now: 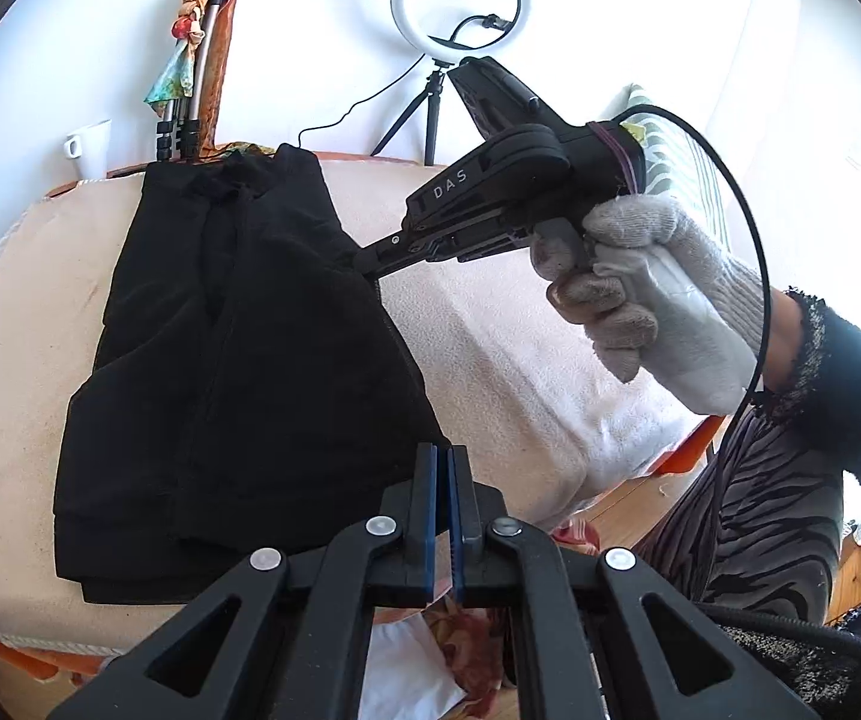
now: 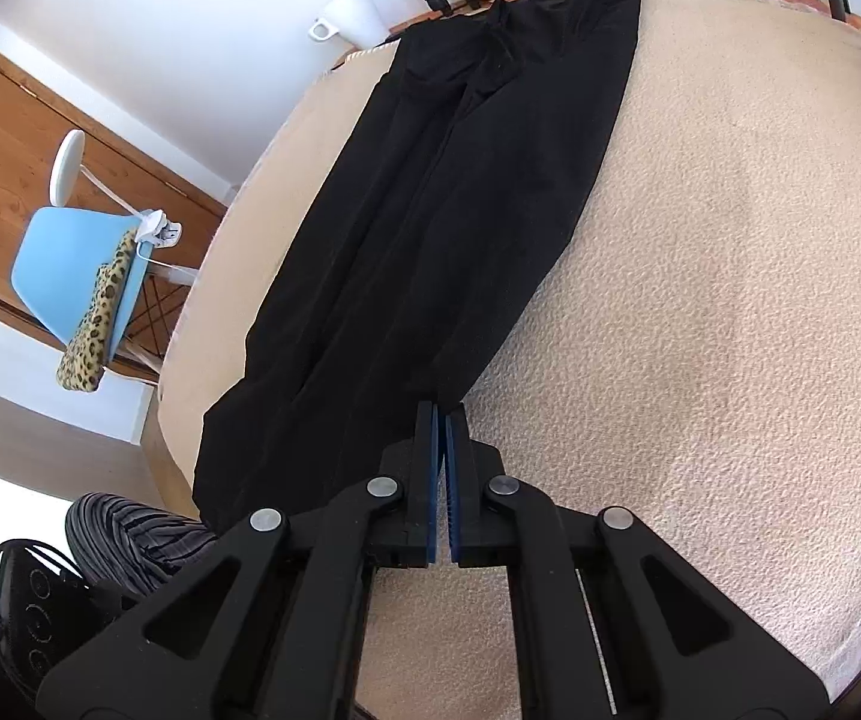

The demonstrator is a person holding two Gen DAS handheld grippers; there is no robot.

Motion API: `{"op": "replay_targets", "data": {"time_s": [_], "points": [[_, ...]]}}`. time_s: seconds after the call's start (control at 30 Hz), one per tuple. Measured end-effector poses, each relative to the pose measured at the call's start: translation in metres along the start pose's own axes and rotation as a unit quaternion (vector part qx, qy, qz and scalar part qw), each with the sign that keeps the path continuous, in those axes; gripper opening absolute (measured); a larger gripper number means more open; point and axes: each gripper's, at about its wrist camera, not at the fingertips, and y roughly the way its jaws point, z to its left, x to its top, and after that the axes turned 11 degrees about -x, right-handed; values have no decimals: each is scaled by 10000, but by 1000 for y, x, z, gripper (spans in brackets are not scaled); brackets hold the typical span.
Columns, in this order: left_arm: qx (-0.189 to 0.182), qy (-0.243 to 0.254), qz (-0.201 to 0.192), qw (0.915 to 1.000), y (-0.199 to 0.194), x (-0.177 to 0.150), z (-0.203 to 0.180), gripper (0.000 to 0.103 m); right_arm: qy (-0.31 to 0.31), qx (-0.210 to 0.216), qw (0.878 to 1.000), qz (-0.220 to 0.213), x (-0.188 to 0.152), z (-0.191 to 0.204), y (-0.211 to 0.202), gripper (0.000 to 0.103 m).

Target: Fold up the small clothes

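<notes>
Garment [image 1: 238, 330], black, lies flat on towel-covered worktop [image 1: 28, 348], its right edge pinched at 3 o'clock by right gripper [image 1: 370, 258] and near corner at 6 o'clock by left gripper [image 1: 443, 456], both jaws clenched, likely to carry a fold across.

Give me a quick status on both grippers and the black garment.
Left gripper shut at black garment's near edge. Right gripper shut at its right edge, grip unclear. Garment flat on beige towel. Nothing in the way.
</notes>
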Motion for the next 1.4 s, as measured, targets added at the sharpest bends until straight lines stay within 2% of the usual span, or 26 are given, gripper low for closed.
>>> {"op": "replay_targets", "data": {"time_s": [0.07, 0.13, 0.23, 0.27, 0.3, 0.33, 0.37, 0.4, 0.47, 0.5, 0.53, 0.57, 0.67, 0.83, 0.87, 0.93, 0.97, 1.0, 1.03, 1.13, 1.2, 1.23, 1.3, 1.33, 1.37, 1.4], "points": [[-23, 177, 316, 9993, 12, -6, -6, 5, -7, -224, 9997, -11, -1, -1, 3, 3], [-28, 276, 521, 9983, 22, -11, -12, 8, 144, -252, 9995, 102, -2, -8, 6, 4], [113, 299, 431, 9986, 15, -12, -14, 22, 380, 200, 9989, 202, -6, -15, 1, 5], [259, 340, 343, 9985, 9, -11, -14, 23, 434, 406, 9980, 218, -10, -16, -3, 10], [373, 362, 280, 9983, 3, -10, -13, 23, 438, 573, 9971, 230, -14, -11, -4, 22], [479, 376, 228, 9979, -2, -9, -10, 24, 403, 669, 9966, 251, -19, -7, -5, 28], [597, 392, 188, 9973, -7, -9, -7, 24, 367, 707, 9964, 288, -21, -3, -4, 34], [735, 399, 142, 9964, -13, -8, -3, 24, 344, 794, 9956, 366, -23, 1, -1, 34], [917, 334, 65, 9952, -23, -6, 6, 29, 280, 928, 9938, 547, -25, 7, 8, 34], [989, 273, 44, 9947, -26, -5, 12, 31, 183, 789, 9949, 599, -27, 12, 12, 29], [1069, 210, 31, 9940, -29, -5, 17, 31, 57, 680, 9956, 636, -27, 16, 16, 20], [1138, 150, 19, 9934, -31, -5, 22, 31, -34, 622, 9955, 712, -30, 19, 19, 4], [1401, -50, -80, 9901, -45, -6, 36, 32, 31, 513, 9965, 662, -32, 11, 15, 3], [1760, -575, -188, 9825, -70, -10, 74, 37, 440, 748, 9945, 583, -39, -5, 6, 4], [1760, -649, -130, 9822, -72, -11, 81, 40, 504, 783, 9937, 621, -42, -5, 6, 4], [1748, -760, -43, 9817, -73, -11, 92, 42, 591, 896, 9916, 716, -51, -1, 3, 16], [1659, -908, -33, 9819, -73, -11, 100, 43, 638, 963, 9911, 666, -58, 0, 0, 31], [1547, -1100, 12, 9818, -73, -10, 108, 43, 688, 1002, 9907, 608, -65, 1, -4, 41], [1463, -1230, 74, 9815, -72, -10, 116, 43, 745, 1029, 9901, 600, -72, 2, -5, 42], [1228, -1425, 235, 9819, -69, -9, 130, 42, 986, 1358, 9834, 685, -94, 4, -3, 42], [859, -1708, 324, 9810, -66, -8, 141, 37, 1081, 1516, 9797, 738, -106, 4, 1, 42], [717, -1824, 355, 9800, -65, -9, 144, 31, 1080, 1618, 9779, 768, -110, 6, 4, 42], [575, -1980, 396, 9777, -62, -10, 149, 27, 1024, 1679, 9777, 741, -114, 12, 7, 41], [460, -2073, 390, 9764, -61, -11, 151, 21, 962, 1636, 9794, 697, -114, 15, 7, 40], [359, -2177, 365, 9747, -60, -13, 153, 14, 892, 1552, 9815, 680, -114, 16, 7, 31], [325, -2247, 322, 9733, -60, -14, 153, 9, 846, 1486, 9828, 694, -113, 19, 9, 16]]}}
